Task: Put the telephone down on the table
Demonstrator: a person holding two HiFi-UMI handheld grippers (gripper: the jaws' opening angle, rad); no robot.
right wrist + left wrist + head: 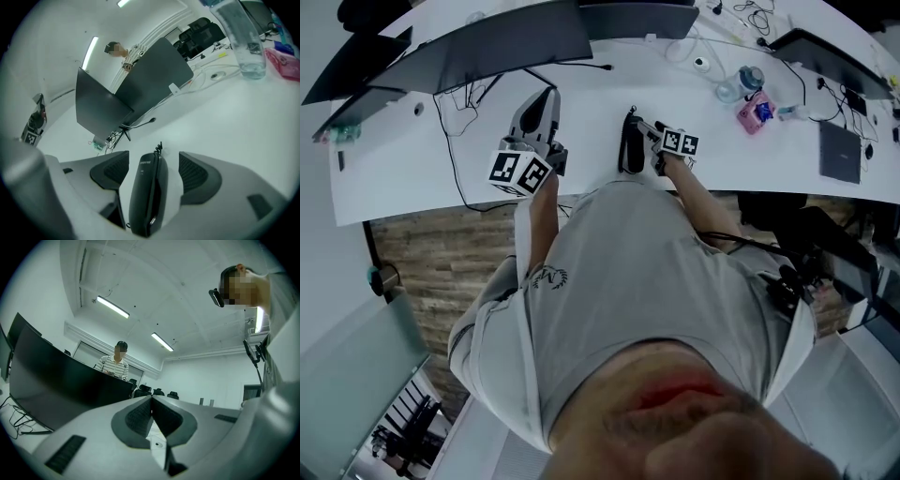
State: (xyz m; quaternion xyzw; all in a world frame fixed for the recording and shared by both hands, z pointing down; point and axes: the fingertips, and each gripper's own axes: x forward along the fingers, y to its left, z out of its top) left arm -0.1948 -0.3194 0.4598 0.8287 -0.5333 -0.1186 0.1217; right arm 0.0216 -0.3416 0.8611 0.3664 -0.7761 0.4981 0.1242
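The black telephone handset (pixel 630 145) lies near the front edge of the white table (pixel 422 159). In the right gripper view the handset (pixel 147 197) rests lengthwise between the jaws, with a strip of white table showing on each side of it. My right gripper (pixel 153 160) is open around it, and its pads do not touch the handset. From the head view the right gripper (pixel 641 131) sits just right of the phone. My left gripper (pixel 542 101) hovers to the left of the phone and is tilted up. Its pads (pixel 140 416) are pressed together with nothing held.
Dark monitors (pixel 487 42) stand along the back of the table with cables beneath. A water bottle (pixel 241 37) and a pink object (pixel 757 111) are at the far right, with a dark flat device (pixel 841 152) beyond. A person in a striped shirt (pixel 115 365) stands behind the monitors.
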